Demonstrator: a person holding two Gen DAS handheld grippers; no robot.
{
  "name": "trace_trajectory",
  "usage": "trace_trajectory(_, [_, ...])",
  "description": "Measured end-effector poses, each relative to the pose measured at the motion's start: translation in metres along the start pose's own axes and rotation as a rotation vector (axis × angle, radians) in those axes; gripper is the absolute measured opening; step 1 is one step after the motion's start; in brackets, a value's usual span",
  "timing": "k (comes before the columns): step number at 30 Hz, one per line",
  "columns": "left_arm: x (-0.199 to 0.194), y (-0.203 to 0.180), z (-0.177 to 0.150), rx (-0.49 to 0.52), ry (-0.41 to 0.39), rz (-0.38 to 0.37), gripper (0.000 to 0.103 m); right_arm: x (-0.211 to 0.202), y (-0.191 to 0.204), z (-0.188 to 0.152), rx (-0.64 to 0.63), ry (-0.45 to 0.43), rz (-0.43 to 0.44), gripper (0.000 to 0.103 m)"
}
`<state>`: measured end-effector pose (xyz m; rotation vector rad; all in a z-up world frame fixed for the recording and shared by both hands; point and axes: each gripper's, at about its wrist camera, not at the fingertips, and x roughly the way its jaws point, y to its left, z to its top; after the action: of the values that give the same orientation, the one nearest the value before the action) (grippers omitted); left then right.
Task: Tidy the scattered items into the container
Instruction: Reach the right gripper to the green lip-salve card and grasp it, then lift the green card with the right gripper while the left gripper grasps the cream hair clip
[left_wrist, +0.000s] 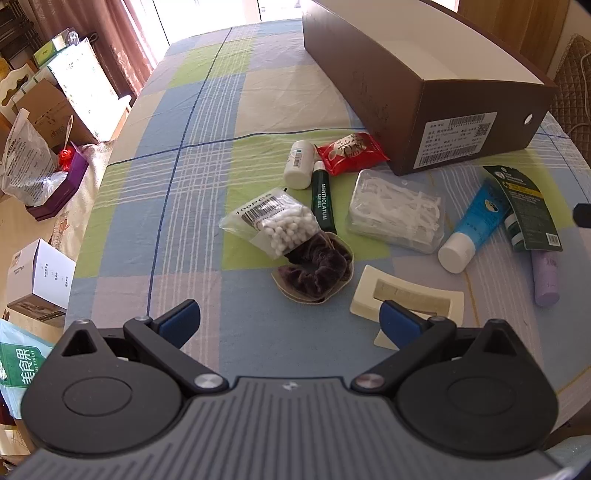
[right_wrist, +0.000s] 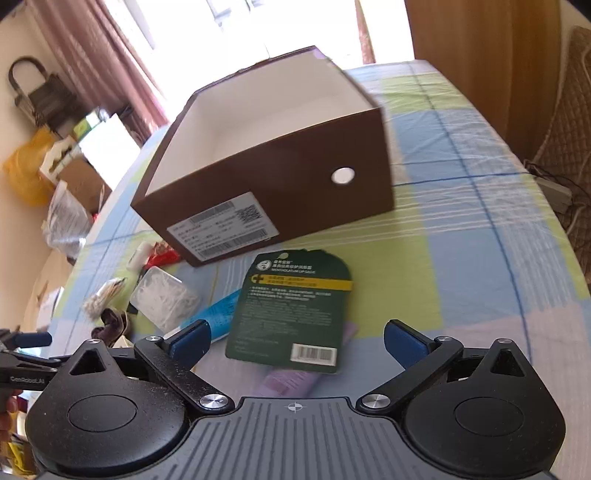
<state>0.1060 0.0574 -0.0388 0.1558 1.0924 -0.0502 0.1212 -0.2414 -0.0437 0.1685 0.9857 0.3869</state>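
Brown cardboard box is sitting open and showing only white walls while the items are lying scattered just in front of it, and both the left gripper and right gripper are hovering, jaws apart and empty, with the green card below the right one looking like the likeliest pick.

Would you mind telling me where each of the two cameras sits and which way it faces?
Left wrist: sits on the left gripper, looking forward and down over the checked tablecloth at the scattered toiletries; its own open blue-padded fingers show.
Right wrist: sits on the right gripper, facing the open brown cardboard box; its open fingers, the left gripper's tip and a bit of hand show at the left edge.
Shared: the box, the dark green lip-balm card and the blue tube.
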Motion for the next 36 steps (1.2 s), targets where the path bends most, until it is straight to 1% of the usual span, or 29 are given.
trace_trajectory(7, [0.007,0.002,0.006,0.014,0.003,-0.017,0.102,0.041,0.002,0.008,0.057,0.1,-0.02,0.103])
trace_trajectory(10, [0.011,0.007,0.008,0.016,0.006,-0.022,0.102,0.053,0.002,0.01,0.075,0.115,-0.032,0.103])
trace_trajectory(11, [0.012,0.008,0.009,0.018,0.005,-0.025,0.102,0.056,0.003,0.011,0.07,0.117,-0.037,0.102])
trace_trajectory(12, [0.012,0.009,0.009,0.022,0.002,-0.028,0.102,0.059,0.004,0.012,0.063,0.12,-0.043,0.097])
trace_trajectory(13, [0.013,0.01,0.01,0.027,0.0,-0.03,0.102,0.063,0.006,0.012,0.053,0.126,-0.047,0.095])
trace_trajectory(17, [0.011,0.011,0.01,0.051,-0.014,-0.05,0.102,0.07,0.012,0.014,-0.007,0.134,-0.065,0.094])
trace_trajectory(19, [0.009,0.008,0.01,0.067,-0.025,-0.071,0.102,0.072,0.015,0.014,-0.04,0.135,-0.075,0.092])
trace_trajectory(22, [0.006,0.004,0.011,0.093,-0.043,-0.104,0.101,0.071,0.02,0.014,-0.093,0.119,-0.086,0.091])
trace_trajectory(25, [-0.001,-0.005,0.013,0.146,-0.078,-0.156,0.101,0.059,0.014,0.015,-0.068,0.096,-0.08,0.091])
trace_trajectory(28, [-0.006,-0.019,0.012,0.236,-0.104,-0.198,0.101,0.046,0.007,0.016,-0.042,0.072,-0.073,0.091])
trace_trajectory(33, [-0.005,-0.046,0.01,0.365,-0.089,-0.254,0.101,0.026,-0.003,0.018,0.001,0.033,-0.062,0.091])
trace_trajectory(36, [0.003,-0.058,0.007,0.411,-0.06,-0.273,0.101,0.016,-0.009,0.016,0.023,0.019,-0.059,0.091])
